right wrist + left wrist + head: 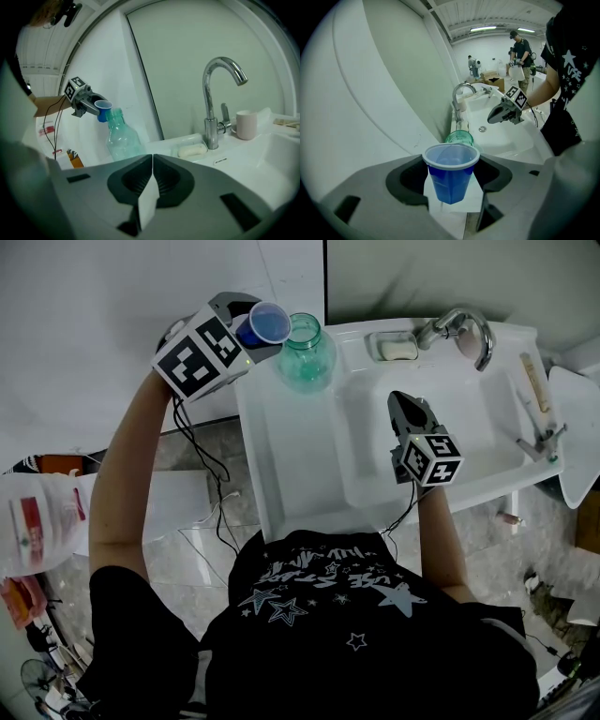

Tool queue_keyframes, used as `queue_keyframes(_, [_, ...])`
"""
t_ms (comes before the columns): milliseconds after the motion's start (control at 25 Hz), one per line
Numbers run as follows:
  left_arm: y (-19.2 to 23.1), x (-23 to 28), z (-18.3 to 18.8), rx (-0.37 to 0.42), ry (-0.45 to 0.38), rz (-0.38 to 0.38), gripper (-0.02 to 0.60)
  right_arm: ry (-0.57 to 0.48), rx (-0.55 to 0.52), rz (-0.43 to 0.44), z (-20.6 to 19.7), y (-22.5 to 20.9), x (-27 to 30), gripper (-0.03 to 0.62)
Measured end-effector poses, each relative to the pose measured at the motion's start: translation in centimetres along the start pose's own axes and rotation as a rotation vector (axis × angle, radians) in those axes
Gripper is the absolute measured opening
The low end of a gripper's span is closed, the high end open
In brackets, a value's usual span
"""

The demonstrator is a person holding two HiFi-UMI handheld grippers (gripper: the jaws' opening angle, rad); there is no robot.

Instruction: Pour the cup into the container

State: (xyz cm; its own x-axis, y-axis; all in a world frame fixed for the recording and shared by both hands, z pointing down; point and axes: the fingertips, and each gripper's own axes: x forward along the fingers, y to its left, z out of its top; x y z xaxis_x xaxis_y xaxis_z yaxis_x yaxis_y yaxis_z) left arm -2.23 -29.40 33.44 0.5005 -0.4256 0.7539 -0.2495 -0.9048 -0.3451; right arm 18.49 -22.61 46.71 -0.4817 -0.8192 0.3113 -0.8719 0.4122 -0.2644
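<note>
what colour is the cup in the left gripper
Blue cup with a pale rim, clearest in the left gripper view.

A white washbasin (pixel 300 446) with a chrome faucet (pixel 206 101) stands against a pale wall (pixel 94 315), grey floor tiles (pixel 187 454) below, strip lights (pixel 483 29) on the ceiling.

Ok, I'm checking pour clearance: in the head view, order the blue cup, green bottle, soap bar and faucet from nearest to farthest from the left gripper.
1. Blue cup, held in the left gripper.
2. Green bottle, just right of the cup.
3. Soap bar, further right, on the back ledge.
4. Faucet, farthest right.
</note>
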Motion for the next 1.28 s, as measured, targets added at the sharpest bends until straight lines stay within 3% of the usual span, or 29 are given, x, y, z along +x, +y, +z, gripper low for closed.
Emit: queue_keyframes(1280, [-0.18, -0.22, 0.76, 0.128, 0.156, -0.073, 0.311, -0.009, 0.008, 0.015, -0.2, -0.17, -0.1, 0.012])
